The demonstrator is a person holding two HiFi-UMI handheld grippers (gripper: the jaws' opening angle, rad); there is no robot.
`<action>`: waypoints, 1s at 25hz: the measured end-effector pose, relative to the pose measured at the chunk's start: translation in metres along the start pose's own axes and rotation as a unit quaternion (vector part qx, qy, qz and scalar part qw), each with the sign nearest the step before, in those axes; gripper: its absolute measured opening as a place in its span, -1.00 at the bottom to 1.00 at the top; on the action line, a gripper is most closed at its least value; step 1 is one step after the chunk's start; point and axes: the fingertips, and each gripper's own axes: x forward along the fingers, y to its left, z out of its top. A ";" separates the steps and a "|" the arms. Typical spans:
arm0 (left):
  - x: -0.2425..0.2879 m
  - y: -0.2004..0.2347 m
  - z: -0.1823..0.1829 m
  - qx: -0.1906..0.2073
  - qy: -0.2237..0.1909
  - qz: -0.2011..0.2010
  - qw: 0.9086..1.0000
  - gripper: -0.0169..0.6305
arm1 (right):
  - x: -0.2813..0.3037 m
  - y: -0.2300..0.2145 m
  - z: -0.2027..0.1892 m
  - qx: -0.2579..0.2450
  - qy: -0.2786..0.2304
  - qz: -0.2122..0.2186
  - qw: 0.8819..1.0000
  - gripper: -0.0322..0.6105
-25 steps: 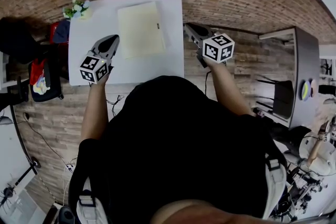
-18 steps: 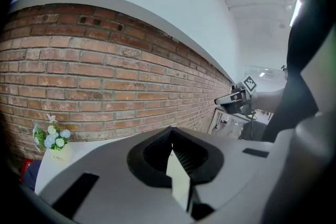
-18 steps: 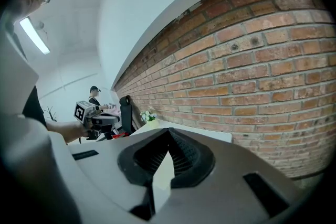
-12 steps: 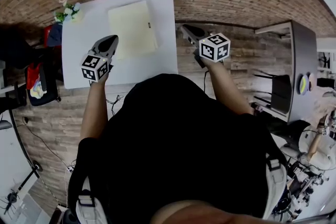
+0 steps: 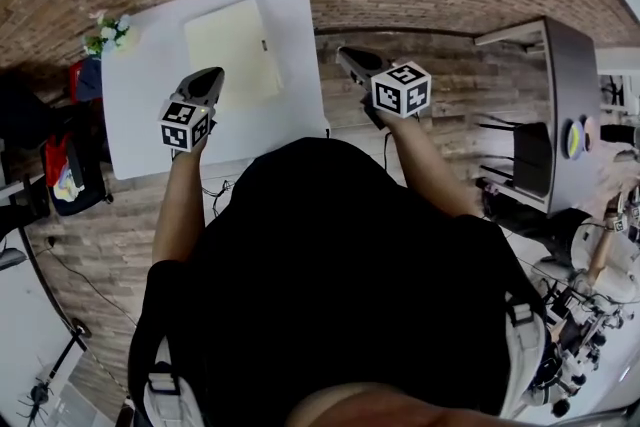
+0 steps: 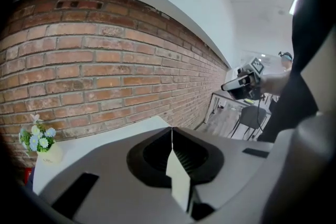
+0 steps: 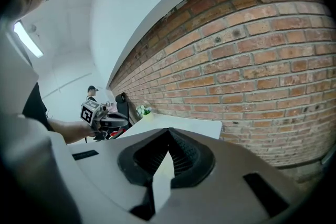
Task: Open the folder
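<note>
A pale yellow folder [image 5: 228,50] lies closed on the white table [image 5: 150,125], with a small dark clasp at its right edge. My left gripper [image 5: 211,77] hangs over the folder's near-left corner, jaws shut and empty. In the left gripper view its jaws [image 6: 171,129] meet in a line and its body hides the folder. My right gripper [image 5: 348,56] is off the table's right edge, over the floor, also shut on nothing [image 7: 169,131]. Each gripper view shows the other gripper: the right gripper [image 6: 239,84] and the left gripper [image 7: 100,115].
A small pot of flowers [image 5: 108,32] stands at the table's far left corner. Dark bags and clothes [image 5: 60,160] lie on the floor to the left. A grey desk [image 5: 560,105] and a chair [image 5: 525,155] stand to the right. A brick wall [image 6: 105,55] runs behind the table.
In the head view the table and folder have slid left. The left gripper, beside the folder's left edge before, now sits over its near-left corner. Both pairs of jaws stayed shut.
</note>
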 end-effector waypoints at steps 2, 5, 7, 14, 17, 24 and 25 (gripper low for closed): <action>0.008 -0.004 -0.007 0.022 0.015 0.001 1.000 -0.91 | -0.002 -0.002 -0.004 0.003 0.002 -0.002 1.000 -0.82; 0.019 -0.010 -0.015 0.043 0.030 -0.003 0.999 -0.91 | -0.006 -0.002 -0.012 0.007 0.007 -0.002 1.000 -0.82; 0.027 -0.015 -0.020 0.050 0.038 -0.007 0.998 -0.91 | -0.007 -0.002 -0.019 0.010 0.012 -0.001 1.000 -0.82; 0.048 -0.031 -0.036 0.074 0.066 -0.019 0.995 -0.90 | -0.009 -0.004 -0.039 0.012 0.031 -0.001 0.999 -0.82; 0.057 -0.037 -0.043 0.088 0.079 -0.022 0.993 -0.90 | -0.009 -0.006 -0.045 0.011 0.038 -0.001 0.999 -0.82; 0.075 -0.052 -0.064 0.105 0.109 -0.037 0.988 -0.83 | -0.012 -0.013 -0.055 0.016 0.049 0.000 0.999 -0.82; 0.078 -0.054 -0.067 0.109 0.113 -0.038 0.987 -0.80 | -0.013 -0.014 -0.056 0.016 0.050 0.000 0.999 -0.82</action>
